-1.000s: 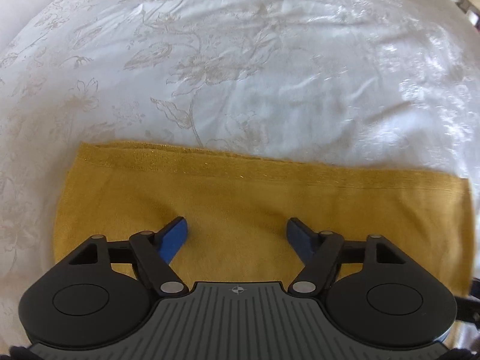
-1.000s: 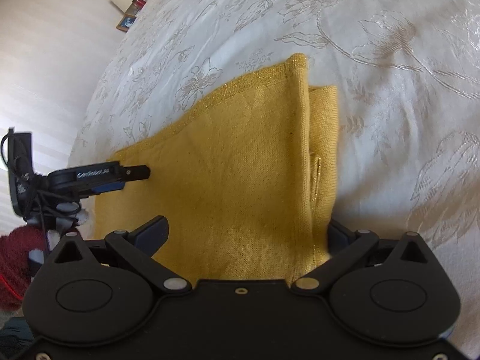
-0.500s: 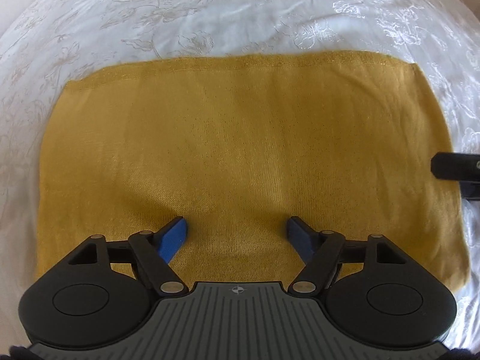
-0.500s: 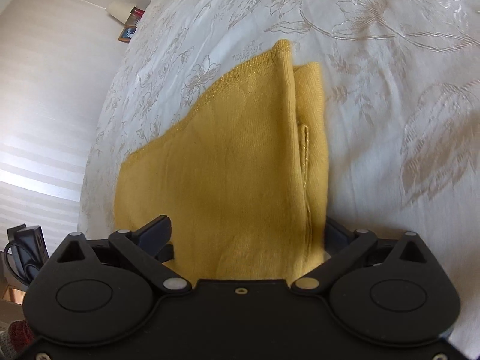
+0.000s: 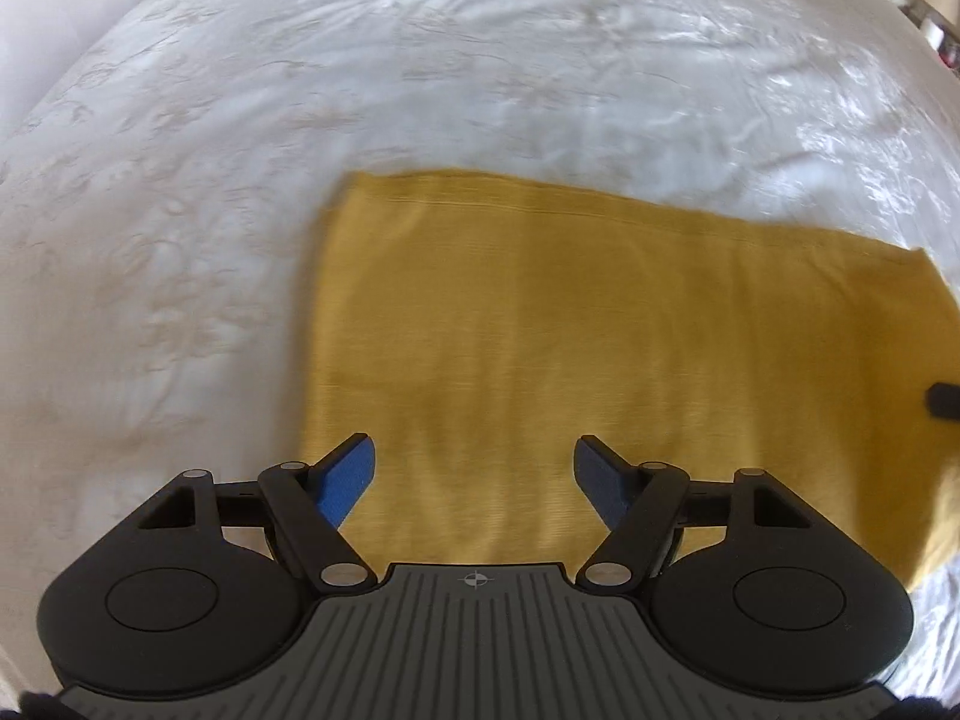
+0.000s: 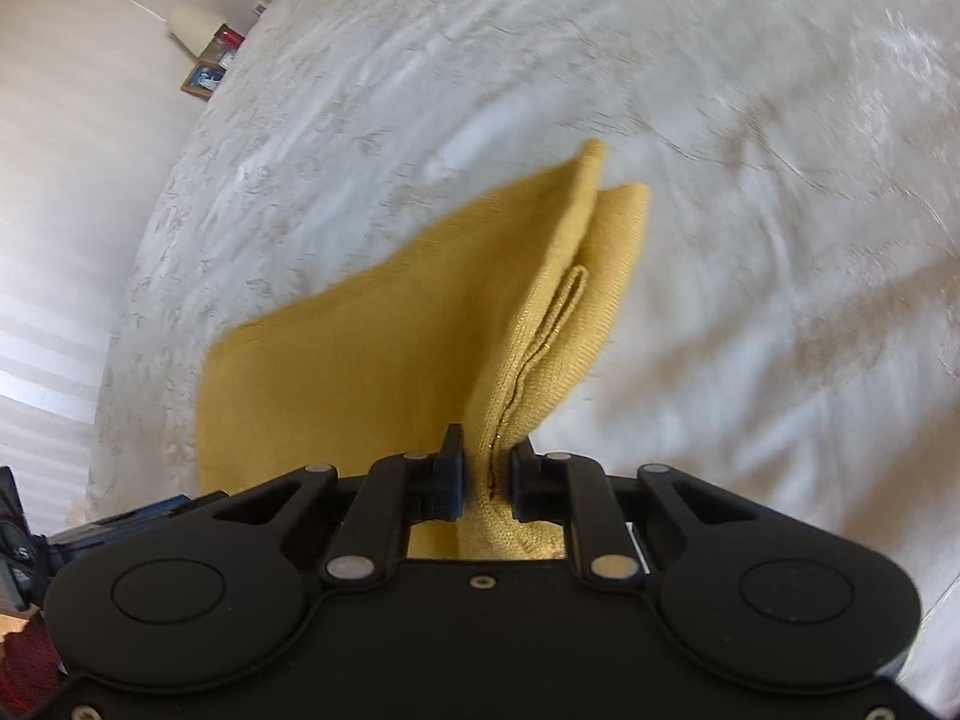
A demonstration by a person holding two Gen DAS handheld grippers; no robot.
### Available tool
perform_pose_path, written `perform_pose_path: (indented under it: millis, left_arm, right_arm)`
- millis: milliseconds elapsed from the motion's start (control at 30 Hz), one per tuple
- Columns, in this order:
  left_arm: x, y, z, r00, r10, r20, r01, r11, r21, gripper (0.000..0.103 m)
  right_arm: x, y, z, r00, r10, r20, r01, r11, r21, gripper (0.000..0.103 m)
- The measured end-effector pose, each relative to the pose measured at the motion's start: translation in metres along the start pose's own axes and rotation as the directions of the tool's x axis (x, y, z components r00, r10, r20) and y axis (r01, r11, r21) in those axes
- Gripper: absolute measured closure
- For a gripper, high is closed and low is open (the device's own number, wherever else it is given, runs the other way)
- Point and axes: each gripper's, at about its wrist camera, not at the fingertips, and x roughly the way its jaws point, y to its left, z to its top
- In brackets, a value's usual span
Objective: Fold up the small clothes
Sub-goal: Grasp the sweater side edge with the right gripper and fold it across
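1. The right gripper [image 6: 486, 480] has just been closing its fingers [image 6: 451, 474], and they now pinch the layered near edge of the mustard-yellow garment [image 6: 384, 360], a bunch of cloth gathered between them.
2. In the right wrist view the garment rises from the lower centre toward the upper middle of the frame, its folded corner lifted and its stacked hems showing on the right side.
3. The left gripper [image 5: 474, 474] hangs over the garment [image 5: 600, 330] with its blue fingers [image 5: 348, 474] spread wide and nothing between them.
4. In the left wrist view the garment's left edge runs just beside the left finger; its far edge crosses mid-frame.
5. White floral bedspread [image 5: 420, 72] lies bare across the upper frame and left side.
6. No readable writing appears; small items at the upper left of the right wrist view are too blurred to tell.
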Motion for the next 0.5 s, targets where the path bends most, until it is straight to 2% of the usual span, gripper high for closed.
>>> perform_pose_path:
  millis: [233, 400, 500]
  left_arm:
    - [-0.011, 0.073, -0.005, 0.999, -0.04, 0.011, 0.041, 0.995, -0.089, 0.031]
    - [-0.012, 0.113, -0.009, 0.997, -0.071, 0.008, 0.072, 0.994, -0.078, 0.031]
    - [-0.013, 0.134, -0.013, 0.996, -0.086, 0.009, 0.086, 0.993, -0.081, 0.031]
  right_arm:
    - [0.021, 0.085, 0.004, 0.999, 0.04, -0.01, -0.04, 0.998, -0.053, 0.08]
    - [0.051, 0.139, -0.006, 0.996, 0.079, -0.032, -0.081, 0.994, -0.072, 0.08]
    - [0.08, 0.166, -0.012, 0.995, 0.07, -0.065, -0.076, 0.992, -0.098, 0.081]
